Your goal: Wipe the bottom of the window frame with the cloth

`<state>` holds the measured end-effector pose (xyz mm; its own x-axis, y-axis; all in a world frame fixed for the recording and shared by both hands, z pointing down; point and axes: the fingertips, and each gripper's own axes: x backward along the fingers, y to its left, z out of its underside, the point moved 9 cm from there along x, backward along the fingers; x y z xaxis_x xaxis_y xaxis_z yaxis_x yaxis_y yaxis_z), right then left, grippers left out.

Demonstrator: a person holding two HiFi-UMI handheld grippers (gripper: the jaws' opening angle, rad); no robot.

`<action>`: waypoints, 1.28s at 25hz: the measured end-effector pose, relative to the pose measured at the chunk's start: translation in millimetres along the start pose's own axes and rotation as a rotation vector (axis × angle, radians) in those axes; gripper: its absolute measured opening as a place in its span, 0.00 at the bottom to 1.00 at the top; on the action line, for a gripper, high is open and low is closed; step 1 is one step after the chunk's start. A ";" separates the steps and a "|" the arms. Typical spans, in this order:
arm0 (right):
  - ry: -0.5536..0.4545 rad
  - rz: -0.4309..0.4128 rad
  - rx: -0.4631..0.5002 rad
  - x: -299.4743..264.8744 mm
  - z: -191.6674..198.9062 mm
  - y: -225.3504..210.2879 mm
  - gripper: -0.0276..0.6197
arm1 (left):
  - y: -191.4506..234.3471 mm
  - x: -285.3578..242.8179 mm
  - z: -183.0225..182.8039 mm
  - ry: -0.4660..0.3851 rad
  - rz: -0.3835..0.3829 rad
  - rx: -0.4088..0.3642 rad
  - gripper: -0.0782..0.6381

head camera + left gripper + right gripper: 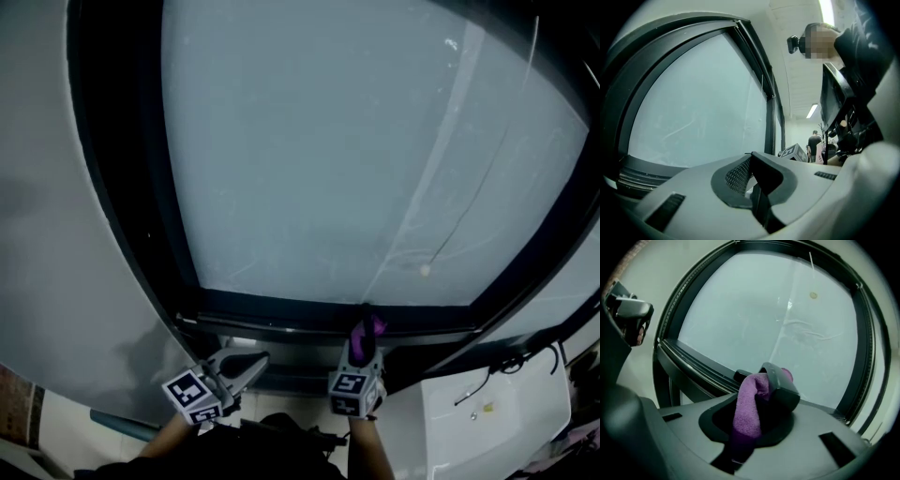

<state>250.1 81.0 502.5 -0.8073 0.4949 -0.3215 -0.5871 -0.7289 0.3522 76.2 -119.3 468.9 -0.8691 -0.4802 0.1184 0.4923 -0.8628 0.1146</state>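
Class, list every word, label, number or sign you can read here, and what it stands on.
None can be read. The cube on the left tool and the one on the right tool, which grips the cloth, show only black-and-white square patterns, no letters or numbers.

— What carries anything here?
— A dark, ribbed bottom rail of the window frame (281, 314), running under the pale frosted pane (356, 141), and a flat white worktop (441, 441) at the lower right.
— And on them?
— A thin black cable (506, 367) lies across the worktop, near two specks (473, 410) too small to tell.
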 end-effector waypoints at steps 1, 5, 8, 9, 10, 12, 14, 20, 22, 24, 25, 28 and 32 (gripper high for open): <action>-0.004 -0.002 -0.033 1.2 -2.0 3.3 0.16 | 2.0 1.9 -0.3 -0.003 0.005 0.000 0.11; -0.030 0.006 -0.046 4.7 -4.0 21.0 0.16 | 7.1 9.9 -0.4 -0.009 0.024 -0.004 0.11; -0.038 0.049 -0.019 1.8 -5.4 36.7 0.16 | 9.0 16.6 -3.3 -0.012 0.030 -0.010 0.11; -0.033 0.059 -0.010 1.2 -7.7 39.6 0.16 | 8.8 19.1 -4.2 -0.014 0.032 -0.010 0.11; -0.025 0.058 -0.010 1.3 -10.9 41.6 0.16 | 8.0 21.8 -5.0 -0.016 0.034 -0.007 0.11; -0.006 0.027 -0.021 3.1 -20.5 44.5 0.16 | 6.1 28.0 -6.1 -0.023 0.035 0.009 0.11; -0.015 -0.017 -0.070 2.0 -33.0 44.2 0.16 | 4.2 34.4 -7.6 -0.035 0.033 0.037 0.11; 0.019 -0.037 -0.221 -17.4 -50.7 21.0 0.16 | 3.1 49.8 -5.5 -0.095 0.000 0.039 0.11; 0.017 -0.041 -0.229 -21.1 -52.6 18.8 0.16 | 0.9 53.2 -4.7 -0.104 -0.012 0.042 0.11; 0.009 -0.041 -0.262 -20.6 -54.9 18.1 0.16 | 1.1 56.7 -2.1 -0.111 -0.031 0.043 0.11; 0.003 -0.042 -0.282 -19.6 -55.9 17.5 0.16 | 0.8 58.3 -1.3 -0.110 -0.038 0.046 0.11; -0.014 -0.049 -0.301 -19.0 -61.6 13.0 0.16 | -1.1 58.8 -2.0 -0.087 -0.048 0.066 0.11; -0.012 -0.082 -0.300 -25.2 -66.4 8.2 0.16 | 0.2 53.3 -4.0 -0.098 -0.071 0.045 0.11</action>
<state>269.7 31.2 455.2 -0.7599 0.5620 -0.3267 -0.6078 -0.7925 0.0502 29.7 -145.7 471.3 -0.8939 -0.3989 0.2044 0.4337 -0.8849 0.1701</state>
